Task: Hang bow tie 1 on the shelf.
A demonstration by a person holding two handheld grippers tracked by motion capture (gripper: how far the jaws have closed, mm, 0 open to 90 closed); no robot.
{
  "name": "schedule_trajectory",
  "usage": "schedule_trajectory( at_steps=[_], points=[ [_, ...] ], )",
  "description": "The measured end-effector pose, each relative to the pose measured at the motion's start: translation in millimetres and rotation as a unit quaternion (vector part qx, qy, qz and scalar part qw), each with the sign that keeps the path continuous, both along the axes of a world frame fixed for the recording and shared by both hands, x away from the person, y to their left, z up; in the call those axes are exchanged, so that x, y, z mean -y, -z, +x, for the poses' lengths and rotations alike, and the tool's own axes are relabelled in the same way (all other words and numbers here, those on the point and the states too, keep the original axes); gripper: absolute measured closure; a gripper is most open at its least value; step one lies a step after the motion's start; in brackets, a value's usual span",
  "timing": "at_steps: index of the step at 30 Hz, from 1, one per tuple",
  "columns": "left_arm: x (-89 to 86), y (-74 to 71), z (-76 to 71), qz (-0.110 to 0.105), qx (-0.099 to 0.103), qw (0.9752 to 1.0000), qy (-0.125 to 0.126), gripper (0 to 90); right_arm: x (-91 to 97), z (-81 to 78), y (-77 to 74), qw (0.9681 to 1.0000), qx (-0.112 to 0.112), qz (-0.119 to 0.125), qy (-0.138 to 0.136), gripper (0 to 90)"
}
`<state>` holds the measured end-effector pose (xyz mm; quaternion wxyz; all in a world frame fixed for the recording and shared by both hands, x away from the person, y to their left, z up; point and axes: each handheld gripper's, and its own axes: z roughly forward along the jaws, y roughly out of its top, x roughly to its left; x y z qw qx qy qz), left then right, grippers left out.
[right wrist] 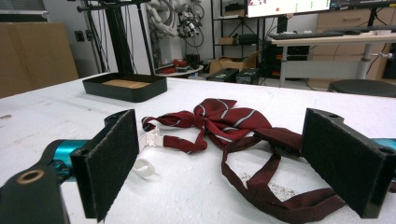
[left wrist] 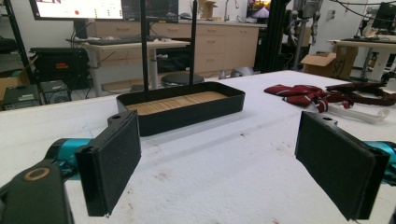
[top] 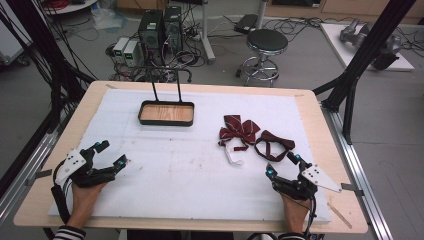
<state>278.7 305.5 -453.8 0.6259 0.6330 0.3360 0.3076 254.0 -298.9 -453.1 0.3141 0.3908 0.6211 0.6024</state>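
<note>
Two dark red bow ties lie on the white mat right of centre: a striped bow tie (top: 239,130) (right wrist: 224,117) with a white strap, and a plain bow tie (top: 272,144) (right wrist: 275,140) with a looped band. A black tray (top: 166,113) (left wrist: 182,106) (right wrist: 125,86) with a wooden floor and tall wire handle stands at the back centre-left. My right gripper (top: 283,164) (right wrist: 233,163) rests open near the front right, just short of the plain bow tie. Near the front left, my left gripper (top: 111,153) (left wrist: 224,163) is open and empty, facing the tray.
The white mat (top: 190,165) covers most of a wooden table (top: 330,150). Black frame posts (top: 357,65) stand at the right and left edges. Beyond the table are a stool (top: 265,45), computer cases and cables on the floor.
</note>
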Motion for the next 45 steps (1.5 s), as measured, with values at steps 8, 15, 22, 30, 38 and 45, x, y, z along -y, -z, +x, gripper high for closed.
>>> schedule_trajectory(
  at_steps=[8,15,22,30,38,45],
  points=[
    [0.4,0.0,0.2,0.000,0.000,1.0000,0.000,14.8,-0.1,0.2,0.0,1.0000,0.000,0.000,0.001,10.9],
    [1.1,0.1,-1.4,0.007,0.009,0.9999,-0.001,14.8,0.6,0.9,-0.3,1.0000,-0.004,0.002,0.000,10.9],
    [1.1,0.0,-1.0,0.005,0.006,1.0000,-0.002,14.8,0.9,1.6,-0.6,1.0000,-0.007,0.004,-0.004,10.9],
    [0.9,0.0,-0.5,0.004,0.005,1.0000,-0.001,14.8,1.8,6.5,-6.4,0.9992,-0.030,0.015,-0.024,10.9],
    [1.0,0.0,-0.6,0.004,0.005,1.0000,-0.001,14.8,0.0,13.0,-30.5,0.9986,-0.035,-0.006,-0.040,10.9],
    [1.0,0.0,-0.9,0.004,0.005,1.0000,-0.001,14.8,-9.5,25.4,-54.8,0.9960,-0.044,-0.039,-0.067,10.9]
  ],
)
